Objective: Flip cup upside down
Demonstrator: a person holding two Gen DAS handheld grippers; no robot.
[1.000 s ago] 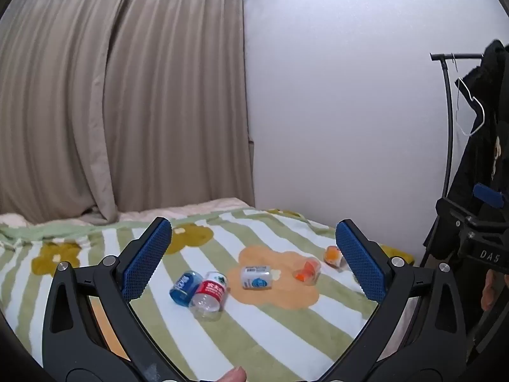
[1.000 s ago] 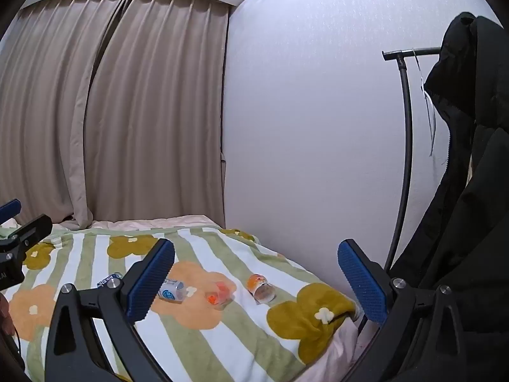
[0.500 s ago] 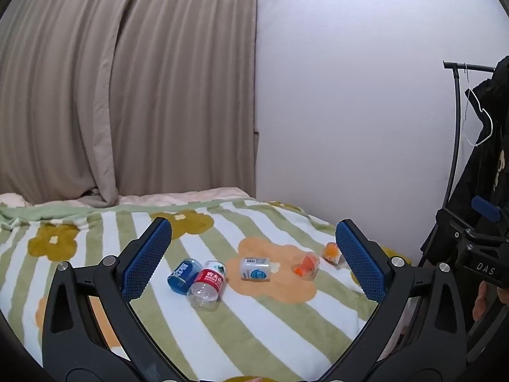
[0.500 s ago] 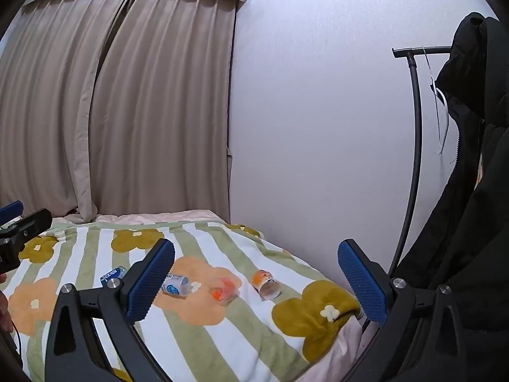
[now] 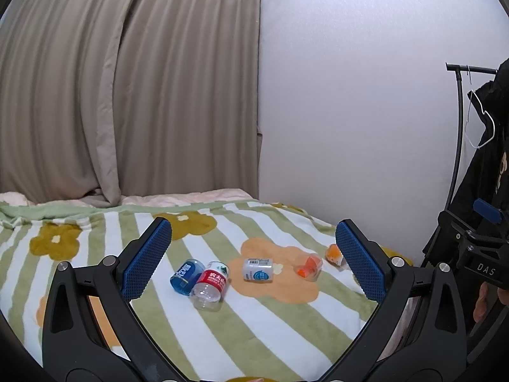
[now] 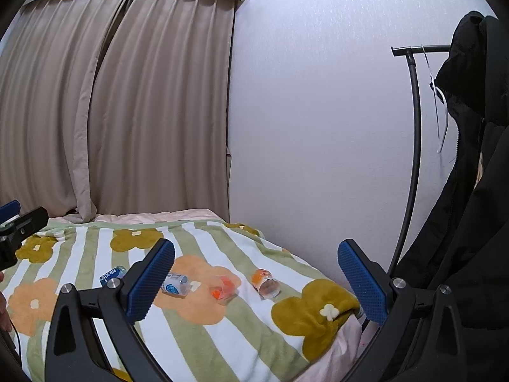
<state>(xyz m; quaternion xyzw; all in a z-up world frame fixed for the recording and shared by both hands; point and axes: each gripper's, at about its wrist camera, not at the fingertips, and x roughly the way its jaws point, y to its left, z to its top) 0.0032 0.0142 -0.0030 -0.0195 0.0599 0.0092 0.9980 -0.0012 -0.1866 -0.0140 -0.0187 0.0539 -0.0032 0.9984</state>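
Note:
Several small cups lie on their sides in a row on a striped flower blanket. In the left wrist view: a blue-label cup, a red-label cup, a white-label cup, a clear cup with orange print and an orange cup. In the right wrist view the orange cup, the clear orange-print cup and the white-label cup show. My left gripper and right gripper are open and empty, well short of the cups.
The bed meets a white wall on the right and beige curtains behind. A black coat rack with a dark coat stands beyond the bed's right corner. The blanket drops off at the near right edge.
Both grippers have drifted slightly forward and left over the bed; the cups sit a little lower and nearer in both views. Jaws stay open. No cup has moved.

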